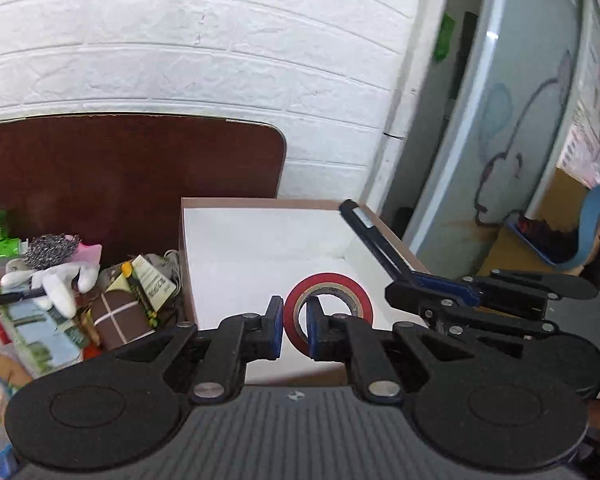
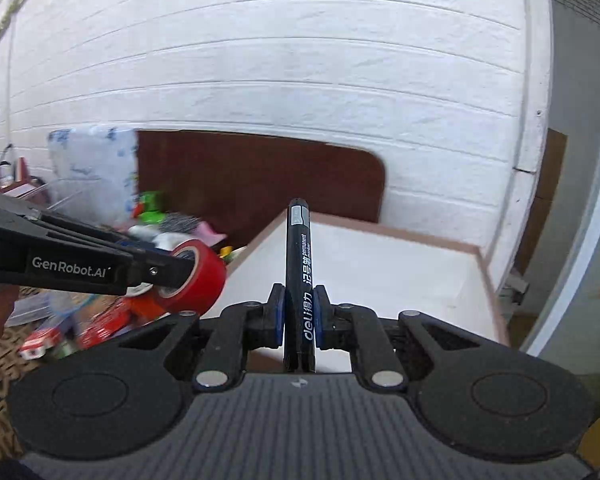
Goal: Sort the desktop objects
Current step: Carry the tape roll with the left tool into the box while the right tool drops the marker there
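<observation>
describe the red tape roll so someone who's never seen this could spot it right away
Start at the white-lined cardboard box beside the dark brown table. Above its open top, the left gripper pinches the wall of a red roll of tape, one finger through its hole. It is the only round red ring there; the right gripper nearby holds a straight black marker pen.

blurred: clutter (image 2: pixel 100 320) left of box | hidden: marker (image 2: pixel 299 280) lower end behind gripper body | cut off: blue chair (image 1: pixel 580 236) at right edge
</observation>
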